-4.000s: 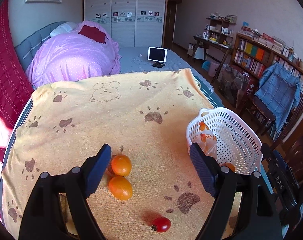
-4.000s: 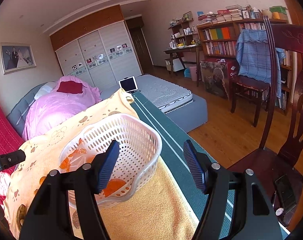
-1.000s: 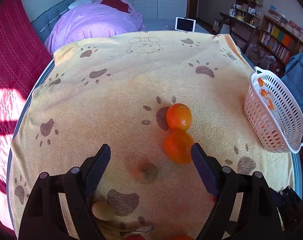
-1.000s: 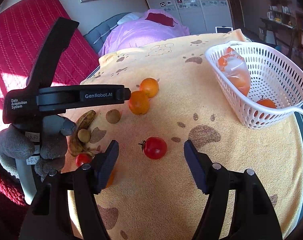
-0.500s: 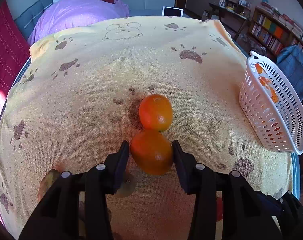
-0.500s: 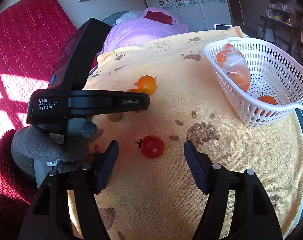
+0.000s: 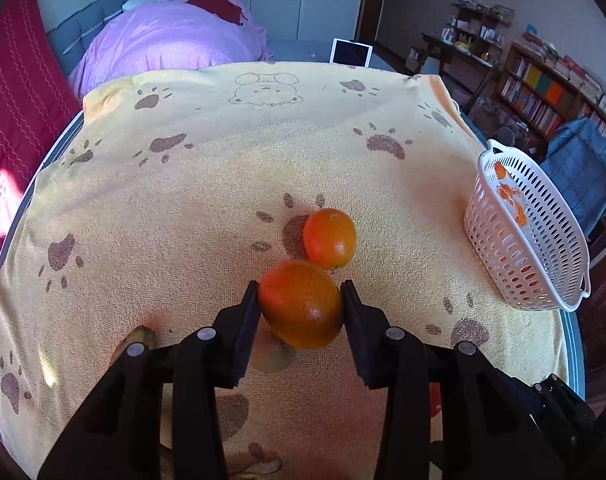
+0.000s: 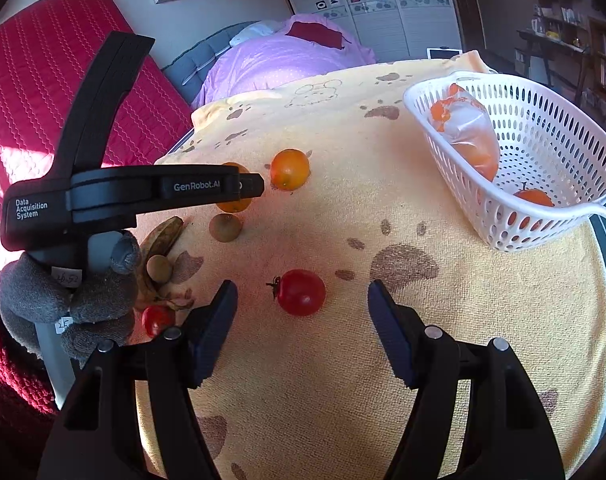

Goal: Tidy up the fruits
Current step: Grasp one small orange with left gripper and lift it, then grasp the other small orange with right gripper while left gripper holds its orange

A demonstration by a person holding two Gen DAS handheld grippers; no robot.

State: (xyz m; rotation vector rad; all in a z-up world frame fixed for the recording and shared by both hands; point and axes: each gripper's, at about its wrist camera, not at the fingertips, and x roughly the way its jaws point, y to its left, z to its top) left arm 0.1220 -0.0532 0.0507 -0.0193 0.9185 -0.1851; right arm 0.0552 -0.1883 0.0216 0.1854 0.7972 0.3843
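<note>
My left gripper (image 7: 301, 306) is shut on an orange (image 7: 301, 304) and holds it just above the yellow paw-print towel (image 7: 223, 168). A second orange (image 7: 329, 238) lies right behind it. In the right wrist view the left gripper (image 8: 239, 186) hides part of the held orange (image 8: 233, 204), with the second orange (image 8: 290, 169) beside it. My right gripper (image 8: 302, 320) is open, and a red tomato (image 8: 302, 292) lies on the towel between its fingers. The white basket (image 8: 543, 148) holds a bag of fruit and an orange.
A brown round fruit (image 8: 225, 227), another small brown fruit (image 8: 159, 268), a banana peel (image 8: 161, 240) and a second small tomato (image 8: 156, 320) lie at the left of the towel. The basket (image 7: 523, 236) stands at the table's right edge. A bed lies beyond.
My left gripper closed on the near orange and has lifted it slightly. My right gripper came closer to the red tomato and stays open.
</note>
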